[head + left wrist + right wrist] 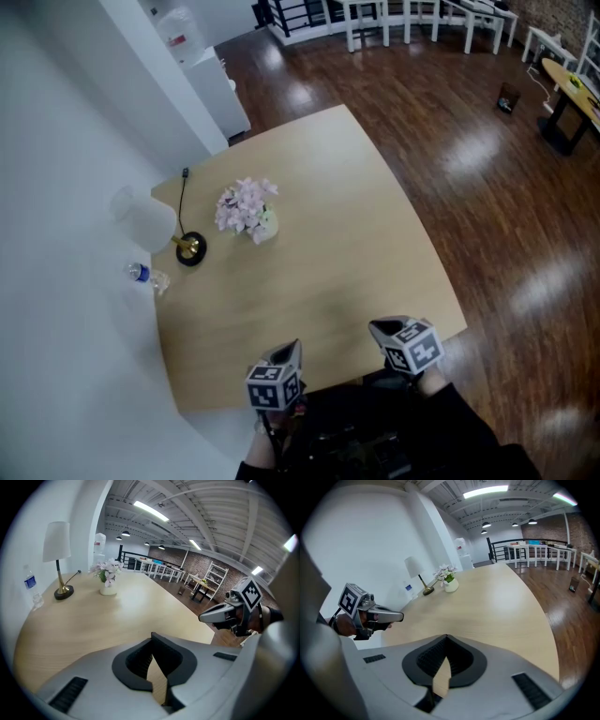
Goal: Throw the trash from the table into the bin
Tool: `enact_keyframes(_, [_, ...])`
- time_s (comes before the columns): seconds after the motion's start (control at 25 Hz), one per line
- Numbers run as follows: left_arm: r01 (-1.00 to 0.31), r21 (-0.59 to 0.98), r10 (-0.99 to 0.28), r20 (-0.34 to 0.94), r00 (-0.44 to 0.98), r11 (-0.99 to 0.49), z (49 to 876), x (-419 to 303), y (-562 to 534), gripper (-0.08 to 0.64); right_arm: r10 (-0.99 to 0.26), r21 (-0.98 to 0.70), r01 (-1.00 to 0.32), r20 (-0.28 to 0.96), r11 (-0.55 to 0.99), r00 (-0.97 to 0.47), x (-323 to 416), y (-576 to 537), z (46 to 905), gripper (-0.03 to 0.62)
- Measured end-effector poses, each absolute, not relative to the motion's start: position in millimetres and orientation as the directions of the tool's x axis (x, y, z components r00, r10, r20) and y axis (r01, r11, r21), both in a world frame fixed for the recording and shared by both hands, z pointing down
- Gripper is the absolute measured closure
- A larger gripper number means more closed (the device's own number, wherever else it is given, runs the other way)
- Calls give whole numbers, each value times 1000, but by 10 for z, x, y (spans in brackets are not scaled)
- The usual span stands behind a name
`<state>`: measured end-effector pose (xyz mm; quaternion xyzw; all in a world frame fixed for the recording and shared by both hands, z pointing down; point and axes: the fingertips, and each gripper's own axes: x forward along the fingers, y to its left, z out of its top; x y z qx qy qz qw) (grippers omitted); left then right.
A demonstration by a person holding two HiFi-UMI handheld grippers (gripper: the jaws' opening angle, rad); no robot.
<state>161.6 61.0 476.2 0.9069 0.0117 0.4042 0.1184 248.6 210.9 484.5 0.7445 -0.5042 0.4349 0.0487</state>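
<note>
A small plastic bottle [147,276] with a blue label stands at the table's left edge by the white wall; it also shows as the bottle [30,582] and the bottle [408,588] in the two gripper views. My left gripper [292,347] hovers over the near edge of the light wooden table [356,244], its jaws shut with nothing between them [152,635]. My right gripper [377,327] is beside it, to the right, also shut and empty [446,636]. Both are far from the bottle. No bin is in view.
A lamp with a white shade [145,222] and a dark round base [190,249] stands near the bottle. A white vase of pink flowers [247,210] stands mid-table. A water dispenser [184,36] is by the wall; white tables [422,19] stand across the wooden floor.
</note>
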Motion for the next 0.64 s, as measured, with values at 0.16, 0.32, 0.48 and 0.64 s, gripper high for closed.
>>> enact_keyframes(0.16, [-90,224,107,733,672,-970,4769,1585,587,555,-712,-368,-801,695,-473,101,2488,2066,4849,591])
enact_keyframes(0.32, [-98,224,102,735,671,-970,4763,1574,593,555,-717,-369,-807,691,-461,94,2498,2047,4838,591])
enact_keyframes(0.48, [-101,224,100,736,669,-969,4773,1569,585,555,-715,-368,-810,694,-457,89,2504,2025,4841,592])
enact_keyframes(0.64, [-110,224,94,736,670,-968,4773,1553,569,555,-717,-365,-814,692,-453,89,2504,2021,4848,592])
